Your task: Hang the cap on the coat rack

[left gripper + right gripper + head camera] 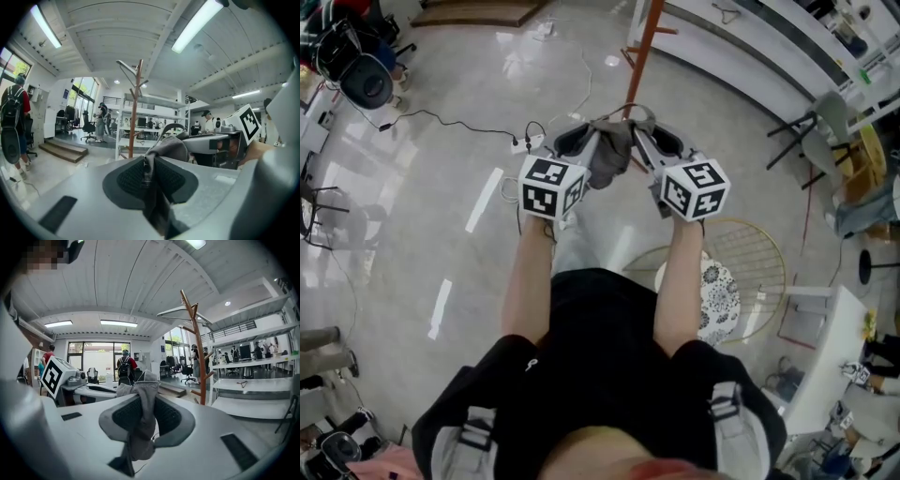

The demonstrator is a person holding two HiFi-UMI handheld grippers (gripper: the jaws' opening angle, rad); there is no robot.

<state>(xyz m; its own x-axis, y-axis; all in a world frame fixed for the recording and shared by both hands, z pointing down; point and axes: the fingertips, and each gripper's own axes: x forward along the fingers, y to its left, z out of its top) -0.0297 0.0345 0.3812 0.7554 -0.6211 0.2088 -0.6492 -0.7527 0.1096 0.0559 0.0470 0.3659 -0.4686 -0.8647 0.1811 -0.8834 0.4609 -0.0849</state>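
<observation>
A grey cap [611, 154] hangs stretched between my two grippers in the head view. My left gripper [584, 141] is shut on one edge of the cap [169, 146], the fabric pinched between its dark pads. My right gripper [645, 141] is shut on the other edge, with the cap [140, 416] bunched and drooping between its pads. The orange-brown wooden coat rack [639, 54] stands just beyond the grippers. In the left gripper view the coat rack [134, 110] rises ahead at centre. In the right gripper view the coat rack [198, 350] stands to the right, a hanger on its top.
White shelving [750, 47] runs along the far right. A gold wire stool with a patterned cushion [717, 291] sits near my right leg. A cable and power strip [525, 142] lie on the floor at left. People stand in the background [125, 366]. Office chairs [366, 80] are far left.
</observation>
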